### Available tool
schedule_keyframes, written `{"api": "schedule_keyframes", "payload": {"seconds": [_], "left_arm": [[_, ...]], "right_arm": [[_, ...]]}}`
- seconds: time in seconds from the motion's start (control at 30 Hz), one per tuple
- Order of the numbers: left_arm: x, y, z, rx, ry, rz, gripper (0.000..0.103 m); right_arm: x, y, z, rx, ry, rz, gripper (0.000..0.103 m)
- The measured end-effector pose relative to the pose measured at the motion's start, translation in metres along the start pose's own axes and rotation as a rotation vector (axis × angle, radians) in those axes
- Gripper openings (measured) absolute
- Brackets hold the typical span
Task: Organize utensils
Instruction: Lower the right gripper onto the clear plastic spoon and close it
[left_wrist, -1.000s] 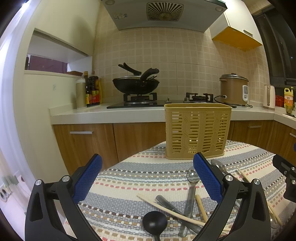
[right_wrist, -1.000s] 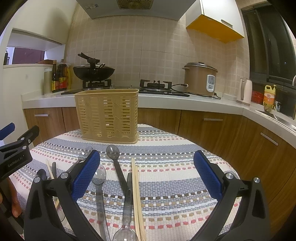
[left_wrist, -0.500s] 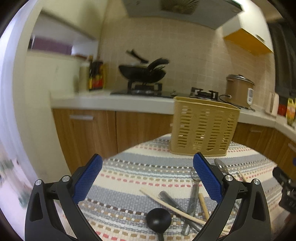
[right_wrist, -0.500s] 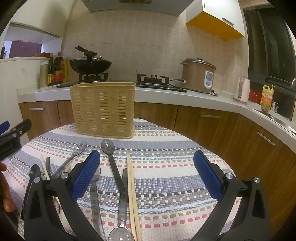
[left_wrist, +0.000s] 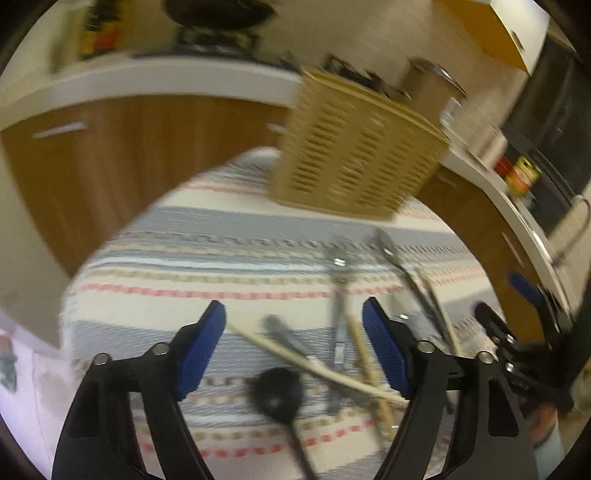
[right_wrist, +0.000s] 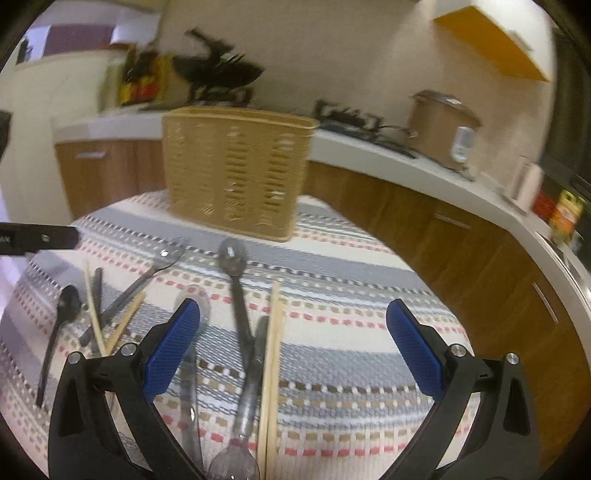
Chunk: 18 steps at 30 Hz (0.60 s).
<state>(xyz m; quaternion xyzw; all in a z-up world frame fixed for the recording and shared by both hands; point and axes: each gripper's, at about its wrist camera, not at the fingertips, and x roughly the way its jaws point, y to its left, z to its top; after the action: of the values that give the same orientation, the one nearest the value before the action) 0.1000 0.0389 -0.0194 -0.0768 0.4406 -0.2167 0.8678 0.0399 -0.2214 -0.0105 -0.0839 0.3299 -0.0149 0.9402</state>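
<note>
Now I am tipping my left gripper (left_wrist: 293, 341) down over the scattered utensils in the lower middle of the left wrist view, so the step in hand looks like a first pick. To do it well I would single out one piece, probably the black spoon (left_wrist: 275, 392) lying between and just below my blue pads, and line the pads up across its handle rather than its bowl, so I do not drag the wooden chopstick (left_wrist: 314, 363) that crosses just right of it. The view is blurred, so I should steady before I pinch.

My left jaws have just been closing in from their widest; they stand partly spread, with nothing pressed between them.

My right gripper (right_wrist: 293, 349) stands spread wide and empty over a metal spoon (right_wrist: 236, 288) and a pair of chopsticks (right_wrist: 271, 362) at the centre of its frame.

The tan slotted utensil basket (right_wrist: 236, 173) stands upright on the striped tablecloth (right_wrist: 351, 295), upper middle, well apart from both grippers.
</note>
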Motion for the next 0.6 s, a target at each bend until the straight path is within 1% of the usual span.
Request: {"api": "schedule_keyframes", "payload": {"seconds": [0.03,0.07,0.13,0.2,0.23,0.27,0.3,0.33,0.37,0.43,0.53,0.6], "left_arm": [[0.01,-0.003,0.006,-0.001,0.04,-0.02,0.068],[0.015,-0.006,0.008,0.0,0.057,-0.029,0.068],[0.03,-0.012,0.017,0.015,0.086,-0.039,0.067],[0.042,-0.016,0.027,0.016,0.124,-0.053,0.067],[0.051,-0.019,0.031,0.017,0.151,-0.075,0.066],[0.058,-0.022,0.035,0.015,0.171,-0.084,0.063],[0.066,-0.024,0.038,0.013,0.193,-0.083,0.059],[0.074,-0.026,0.04,0.009,0.213,-0.072,0.059],[0.081,-0.027,0.042,0.007,0.224,-0.062,0.059],[0.095,-0.029,0.046,0.003,0.25,-0.045,0.058],[0.107,-0.033,0.054,-0.003,0.262,-0.034,0.057],[0.115,-0.036,0.059,-0.006,0.272,-0.029,0.057]], "right_arm": [[0.007,-0.002,0.008,-0.012,0.032,0.043,0.093],[0.012,-0.002,0.013,-0.02,0.053,0.073,0.088],[0.028,-0.003,0.024,-0.036,0.112,0.138,0.082],[0.048,-0.004,0.033,-0.036,0.179,0.18,0.075],[0.059,-0.005,0.036,-0.021,0.215,0.22,0.07],[0.07,-0.006,0.039,-0.001,0.247,0.263,0.067],[0.077,-0.006,0.04,0.013,0.262,0.279,0.065],[0.087,-0.007,0.043,0.028,0.282,0.292,0.061],[0.093,-0.006,0.044,0.033,0.29,0.303,0.059],[0.102,-0.004,0.047,0.039,0.31,0.333,0.059],[0.11,0.004,0.048,0.006,0.33,0.348,0.059],[0.115,0.01,0.05,-0.028,0.337,0.335,0.058]]}}
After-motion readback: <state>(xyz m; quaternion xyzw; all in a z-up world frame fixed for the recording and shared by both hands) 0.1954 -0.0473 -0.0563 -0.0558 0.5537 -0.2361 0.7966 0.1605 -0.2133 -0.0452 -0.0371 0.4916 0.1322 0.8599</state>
